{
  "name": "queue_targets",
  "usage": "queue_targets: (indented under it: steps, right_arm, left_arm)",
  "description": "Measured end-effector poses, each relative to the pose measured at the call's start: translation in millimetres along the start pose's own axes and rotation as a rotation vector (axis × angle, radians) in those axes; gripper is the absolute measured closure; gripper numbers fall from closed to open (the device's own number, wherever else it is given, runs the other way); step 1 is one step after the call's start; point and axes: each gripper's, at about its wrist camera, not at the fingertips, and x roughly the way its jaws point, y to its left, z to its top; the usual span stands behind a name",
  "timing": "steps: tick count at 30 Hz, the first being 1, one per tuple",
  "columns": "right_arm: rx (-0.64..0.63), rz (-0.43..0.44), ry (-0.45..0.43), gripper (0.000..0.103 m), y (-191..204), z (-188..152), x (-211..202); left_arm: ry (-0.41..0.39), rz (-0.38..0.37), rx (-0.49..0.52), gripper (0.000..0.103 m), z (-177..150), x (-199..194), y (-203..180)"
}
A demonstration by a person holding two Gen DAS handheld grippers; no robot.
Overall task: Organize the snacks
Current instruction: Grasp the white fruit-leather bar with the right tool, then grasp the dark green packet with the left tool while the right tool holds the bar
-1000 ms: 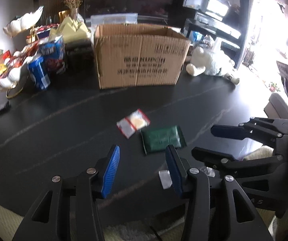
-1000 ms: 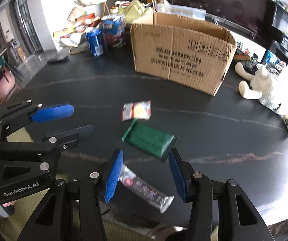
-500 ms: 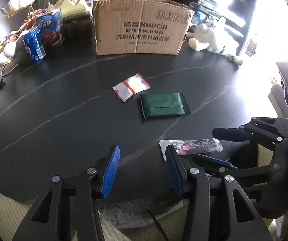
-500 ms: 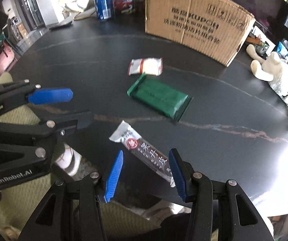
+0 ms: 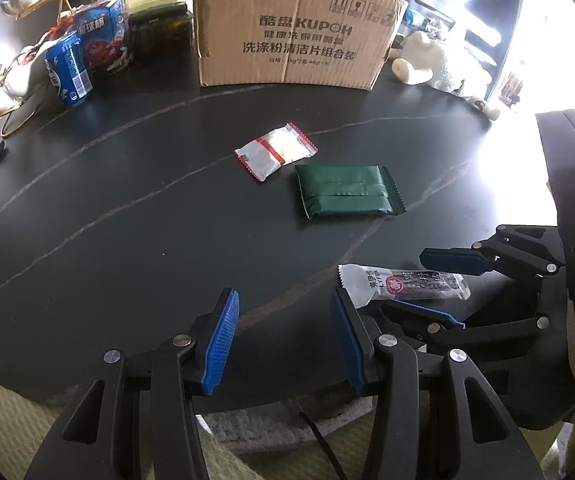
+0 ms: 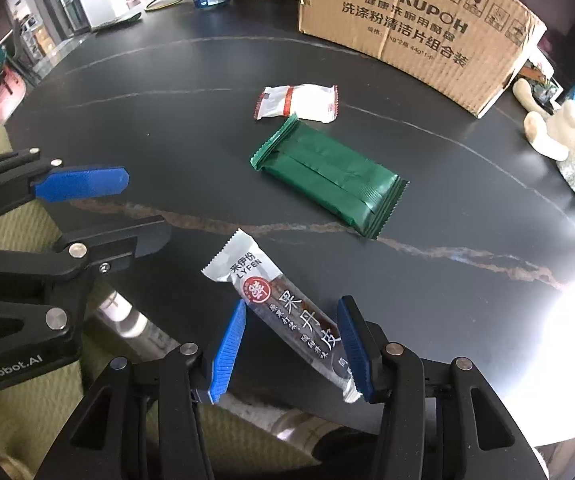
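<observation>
A long brown-and-white snack bar [image 6: 287, 304] lies at the near edge of the black table [image 6: 167, 128], between the fingers of my open right gripper [image 6: 291, 344]; it also shows in the left wrist view [image 5: 403, 284]. A green packet [image 6: 327, 176] [image 5: 345, 190] and a small white-and-red packet [image 6: 299, 100] [image 5: 275, 152] lie mid-table. An open cardboard box [image 5: 291, 28] [image 6: 419, 24] stands behind them. My left gripper [image 5: 283, 336] [image 6: 123, 208] is open and empty over the near table edge, left of the bar.
A blue can [image 5: 67, 72], a blue snack box [image 5: 105, 40] and other snacks crowd the far left. A white plush toy [image 5: 435, 64] lies right of the box. A pale woven seat [image 6: 15, 264] sits below the table edge.
Both grippers have moved forward and down over the table. The right gripper's fingers now straddle the long snack bar, which lay ahead of them before.
</observation>
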Motion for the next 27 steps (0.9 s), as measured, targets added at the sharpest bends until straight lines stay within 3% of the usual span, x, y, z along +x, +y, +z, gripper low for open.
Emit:
queue_targets:
  steps: [2,6,11,18,27]
  right_arm:
    - [0.013,0.008,-0.01,0.058,-0.8,-2.0,-0.6]
    - [0.063,0.036,-0.025,0.075,-6.3,-4.6,0.2]
    - [0.105,0.073,-0.044,0.081,-11.0,-9.5,-1.7]
    - [0.207,0.122,-0.1,0.084,-20.4,-14.7,-3.6]
    - [0.451,0.09,-0.223,0.084,-45.8,-30.6,-32.3]
  left_arm:
    - [0.007,-0.005,0.002,0.056,0.1,2.0,-0.1]
    - [0.011,-0.011,0.01,0.056,0.4,3.5,-1.6]
    - [0.006,-0.023,0.022,0.056,2.0,4.0,-3.8]
    - [-0.001,-0.047,0.063,0.056,9.0,1.9,-7.8]
    - [-0.044,-0.104,0.299,0.056,31.7,-6.3,-34.8]
